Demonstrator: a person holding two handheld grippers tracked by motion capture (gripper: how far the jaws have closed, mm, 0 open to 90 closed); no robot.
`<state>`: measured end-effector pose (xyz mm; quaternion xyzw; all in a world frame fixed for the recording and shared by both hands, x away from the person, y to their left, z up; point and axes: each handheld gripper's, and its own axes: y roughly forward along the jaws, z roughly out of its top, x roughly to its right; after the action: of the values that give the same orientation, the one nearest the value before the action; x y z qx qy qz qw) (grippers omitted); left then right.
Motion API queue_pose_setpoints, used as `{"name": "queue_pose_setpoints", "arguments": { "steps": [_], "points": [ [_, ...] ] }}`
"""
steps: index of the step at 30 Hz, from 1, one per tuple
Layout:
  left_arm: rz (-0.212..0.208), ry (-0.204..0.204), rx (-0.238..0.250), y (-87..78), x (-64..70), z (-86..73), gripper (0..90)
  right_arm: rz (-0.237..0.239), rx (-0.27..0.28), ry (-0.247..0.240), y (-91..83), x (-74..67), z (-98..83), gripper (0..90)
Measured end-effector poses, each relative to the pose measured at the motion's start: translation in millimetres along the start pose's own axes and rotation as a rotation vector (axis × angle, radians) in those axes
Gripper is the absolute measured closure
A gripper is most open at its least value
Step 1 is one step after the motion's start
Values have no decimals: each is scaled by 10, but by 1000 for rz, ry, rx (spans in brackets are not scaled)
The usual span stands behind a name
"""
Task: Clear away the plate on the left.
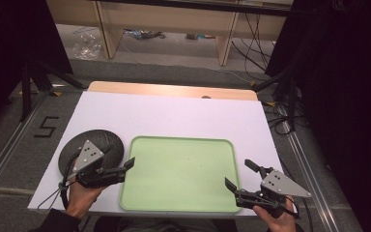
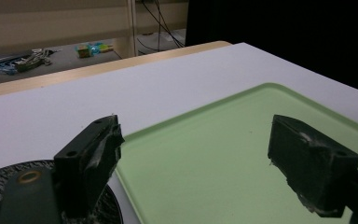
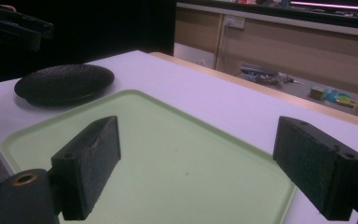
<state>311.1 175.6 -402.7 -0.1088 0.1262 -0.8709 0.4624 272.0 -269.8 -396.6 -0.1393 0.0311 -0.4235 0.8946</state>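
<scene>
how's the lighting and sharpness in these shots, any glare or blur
High view: the white table is evenly lit, the surroundings fall to near black, and the image is slightly soft. Left gripper view: dim, its own left tool close and a little blurred, the green tray matte without glare. Right gripper view: dim too, with a soft sheen on the black plate.

Black round plate [image 1: 96, 145], ridged, upright on white tabletop, just left of pale green tray [image 1: 183, 169]; tray flat, bare.

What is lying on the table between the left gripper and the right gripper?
Between the left gripper and the right gripper lies the green tray, with nothing on it, as the high view shows. Both grippers are open.
</scene>
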Motion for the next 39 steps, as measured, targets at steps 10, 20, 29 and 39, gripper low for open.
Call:
{"name": "queue_pose_setpoints", "arguments": {
  "steps": [10,20,29,39],
  "points": [
    [3,0,-6,0,-7,0,166,14,-14,19,-2,-16,1,157],
    [11,-14,-8,-2,-44,6,166,7,-3,4,-1,-6,2,157],
    [48,-43,-13,-9,-199,8,171,7,2,-2,-1,-6,2,157],
    [126,-74,-22,-16,-471,-1,172,7,4,5,3,-14,0,158]
  ]
}}
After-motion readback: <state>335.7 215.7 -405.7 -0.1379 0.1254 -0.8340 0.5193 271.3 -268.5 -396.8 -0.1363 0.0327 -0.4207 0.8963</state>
